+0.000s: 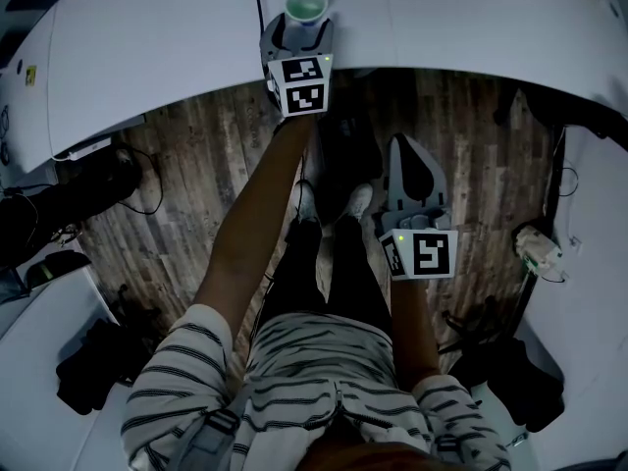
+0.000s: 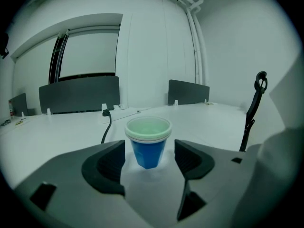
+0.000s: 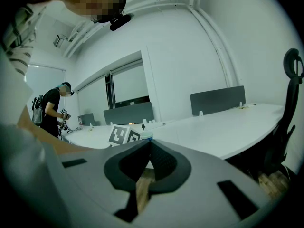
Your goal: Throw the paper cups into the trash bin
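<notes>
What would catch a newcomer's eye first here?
A blue paper cup standing on the white table, between the wide-open jaws of the left gripper. Next, the right gripper, jaws together and empty, hanging over the wooden floor.

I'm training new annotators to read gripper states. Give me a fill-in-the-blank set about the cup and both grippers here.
1. The paper cup stands upright on the white ___.
2. Its outer wall is ___ in colour.
3. The left gripper has its jaws ___, one on each side of the cup without touching it.
4. The right gripper has its jaws ___, with nothing between them.
Missing words: table; blue; open; shut.
</notes>
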`<state>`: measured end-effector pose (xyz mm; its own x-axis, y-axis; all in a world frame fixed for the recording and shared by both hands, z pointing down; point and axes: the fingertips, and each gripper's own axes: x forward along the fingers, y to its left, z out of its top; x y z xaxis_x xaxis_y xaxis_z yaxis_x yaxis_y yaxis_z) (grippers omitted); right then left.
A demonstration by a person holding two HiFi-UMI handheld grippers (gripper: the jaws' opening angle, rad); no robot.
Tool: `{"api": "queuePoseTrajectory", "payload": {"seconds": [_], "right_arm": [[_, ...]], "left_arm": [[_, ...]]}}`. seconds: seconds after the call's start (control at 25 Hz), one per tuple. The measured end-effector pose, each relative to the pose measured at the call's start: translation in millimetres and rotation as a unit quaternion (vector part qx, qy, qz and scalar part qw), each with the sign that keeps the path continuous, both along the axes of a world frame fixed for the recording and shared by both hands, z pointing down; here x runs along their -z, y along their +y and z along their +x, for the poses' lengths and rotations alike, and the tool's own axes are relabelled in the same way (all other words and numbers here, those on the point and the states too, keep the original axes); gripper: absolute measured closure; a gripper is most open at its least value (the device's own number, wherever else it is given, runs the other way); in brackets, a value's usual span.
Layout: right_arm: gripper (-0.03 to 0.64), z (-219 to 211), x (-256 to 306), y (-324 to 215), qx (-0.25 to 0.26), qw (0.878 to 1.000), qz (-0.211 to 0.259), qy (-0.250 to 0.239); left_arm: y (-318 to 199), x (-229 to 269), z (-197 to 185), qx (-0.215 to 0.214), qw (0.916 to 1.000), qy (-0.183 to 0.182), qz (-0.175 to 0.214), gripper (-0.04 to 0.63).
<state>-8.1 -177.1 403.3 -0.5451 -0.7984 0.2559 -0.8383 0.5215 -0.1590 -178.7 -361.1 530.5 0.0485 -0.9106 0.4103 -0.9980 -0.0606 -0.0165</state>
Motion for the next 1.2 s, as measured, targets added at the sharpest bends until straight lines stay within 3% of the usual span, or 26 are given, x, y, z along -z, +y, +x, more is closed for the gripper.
{"api": "queuePoseTrajectory", "payload": {"seconds": [0.68,1.2], "right_arm": [[0.607,10,-7,-8,-0.007,1.000,-0.004,0.008],[0.607,15,4,0,-0.012,1.000,0.004,0.008]], "left_arm": [[-25,-14,-4,0.013,0.9998,0.008,-0.014,0.284],[-1,19,4,0.017,0.9992,0.035,0.008,0.296]]}}
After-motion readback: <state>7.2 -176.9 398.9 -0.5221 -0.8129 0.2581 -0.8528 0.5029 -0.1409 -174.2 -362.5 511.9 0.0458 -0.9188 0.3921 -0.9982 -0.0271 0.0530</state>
